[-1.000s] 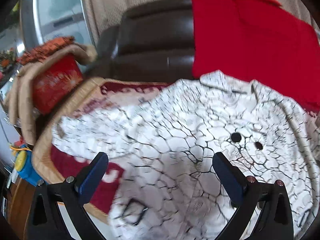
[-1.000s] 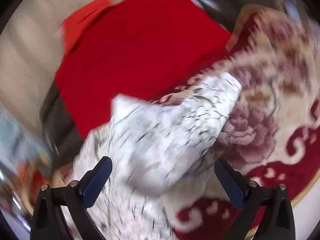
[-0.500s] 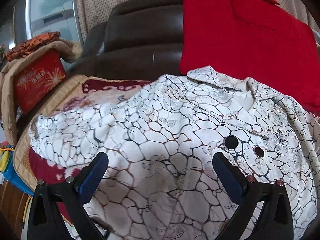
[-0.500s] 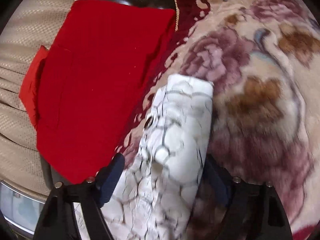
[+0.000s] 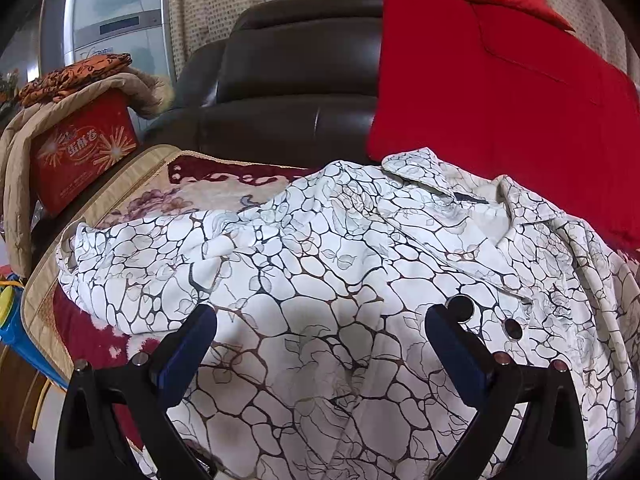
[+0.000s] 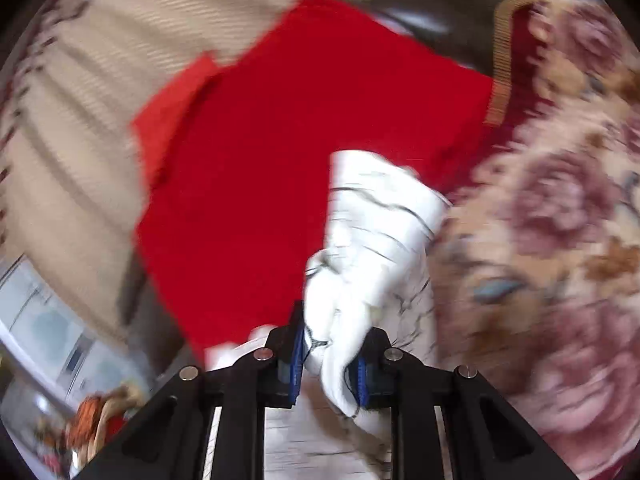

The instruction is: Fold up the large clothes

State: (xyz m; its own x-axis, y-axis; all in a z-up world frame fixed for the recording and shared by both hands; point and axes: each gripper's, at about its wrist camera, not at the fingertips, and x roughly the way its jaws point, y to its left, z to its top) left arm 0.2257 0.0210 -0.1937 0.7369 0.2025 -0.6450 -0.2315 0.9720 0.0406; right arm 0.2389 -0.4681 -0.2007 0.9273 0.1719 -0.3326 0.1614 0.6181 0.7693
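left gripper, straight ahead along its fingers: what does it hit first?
Most likely the white crackle-print shirt. The left gripper is open, and the cloth fills the space between and beyond its fingers. Past it sits the dark leather sofa. Depth to the fabric is unclear.

The left gripper (image 5: 320, 340) has 2 black, angular plastic arms that end in dark blue pads (image 5: 188, 350), and round silver screw heads sit on each arm just behind the pads. The right gripper (image 6: 329, 364) has the same black frame, with blue pads (image 6: 297, 354), 4 silver screws across its top and pale slots in the arms below those screws.
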